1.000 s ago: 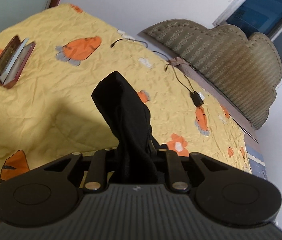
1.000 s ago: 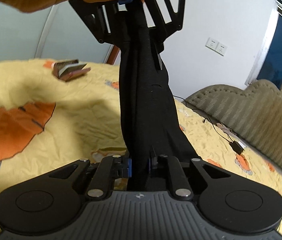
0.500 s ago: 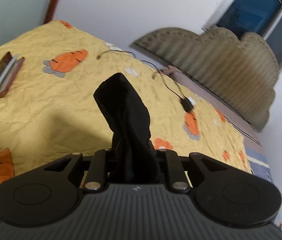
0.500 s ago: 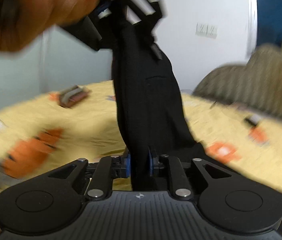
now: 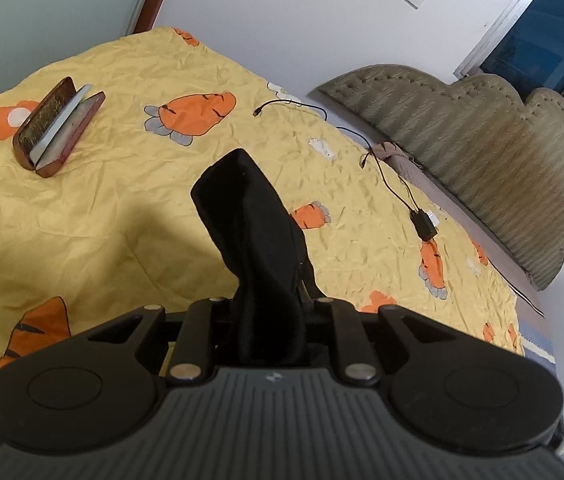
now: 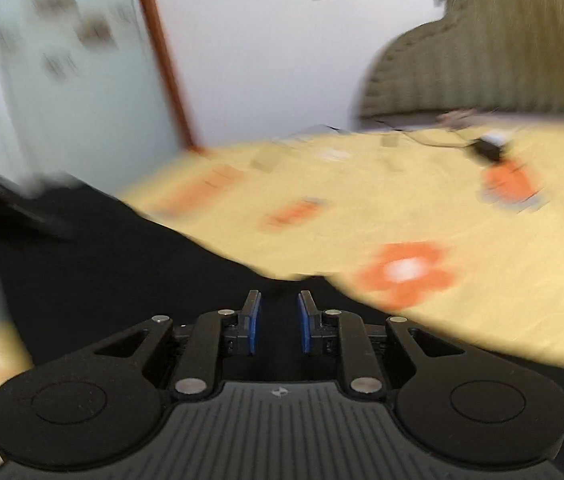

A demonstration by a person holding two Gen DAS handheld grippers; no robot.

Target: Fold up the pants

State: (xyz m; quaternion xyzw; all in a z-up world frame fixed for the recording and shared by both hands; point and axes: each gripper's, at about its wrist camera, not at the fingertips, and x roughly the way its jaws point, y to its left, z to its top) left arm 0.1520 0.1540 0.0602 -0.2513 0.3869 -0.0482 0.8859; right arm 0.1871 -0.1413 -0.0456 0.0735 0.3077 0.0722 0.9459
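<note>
Above the yellow carrot-print bedspread [image 5: 130,216], we are holding the black pants [image 5: 254,240] in the air with the left gripper [image 5: 268,308], its jaws narrow and clamped on a bunched end of the cloth that stands up over the bedspread. The right gripper [image 6: 276,320] is showing a small gap between its blue pads [image 6: 253,328]; its jaws have just been opening a little. Dark cloth is lying between and under them, but the right view is smeared, so we cannot tell whether the pads are pressing on it. On the bedspread's far side we are noting a red-brown case [image 5: 58,128], and toward the padded headboard [image 5: 481,152] a black charger and cable [image 5: 421,224]. Judgement: we are spreading the pants out before laying them down. To do this well we are wanting both ends taut and level, the seams lined up, and a landing spot on the bedspread well apart from the case and the cable.
</note>
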